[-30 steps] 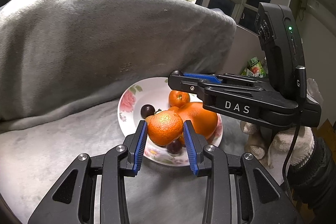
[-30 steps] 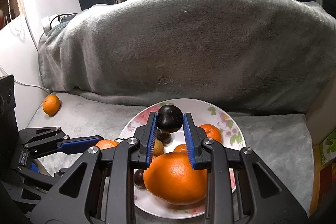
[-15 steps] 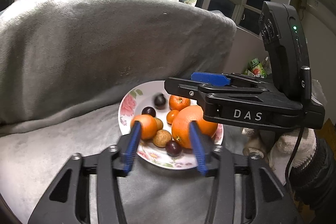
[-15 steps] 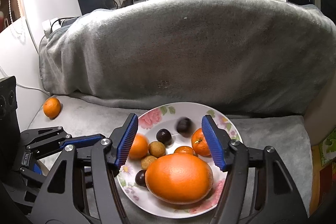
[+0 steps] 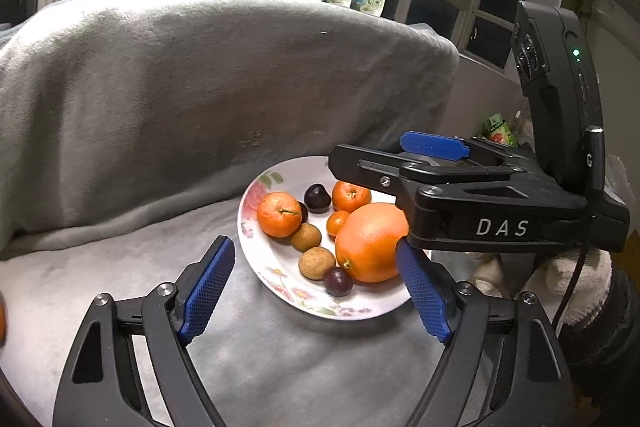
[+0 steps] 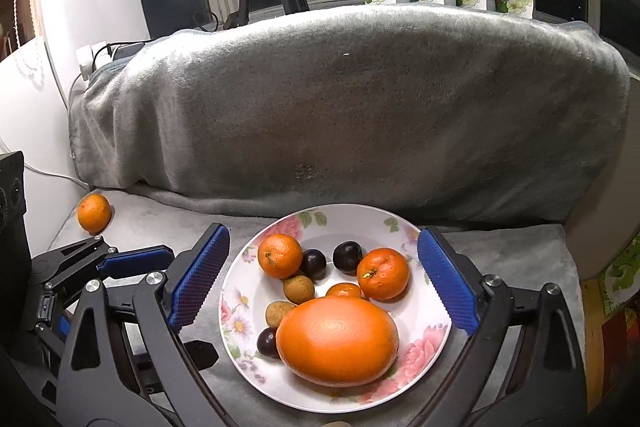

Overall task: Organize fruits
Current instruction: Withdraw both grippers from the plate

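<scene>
With both the left gripper point(image 5: 316, 291) and right gripper point(image 6: 324, 281) having just been opening, released and empty, nearly all fruit is lying in the floral plate point(image 6: 404, 227), one stray tangerine point(image 6: 94, 213) waiting far left on the blanket point(image 6: 340, 99).

Both the left gripper point(image 5: 316, 287) and the right gripper point(image 6: 332, 279) angle downward, jaws just opened wide, nothing between them.

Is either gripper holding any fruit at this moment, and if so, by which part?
Nothing is held. The left gripper and right gripper have just been opening, jaws empty; all fruit lies loose.
</scene>
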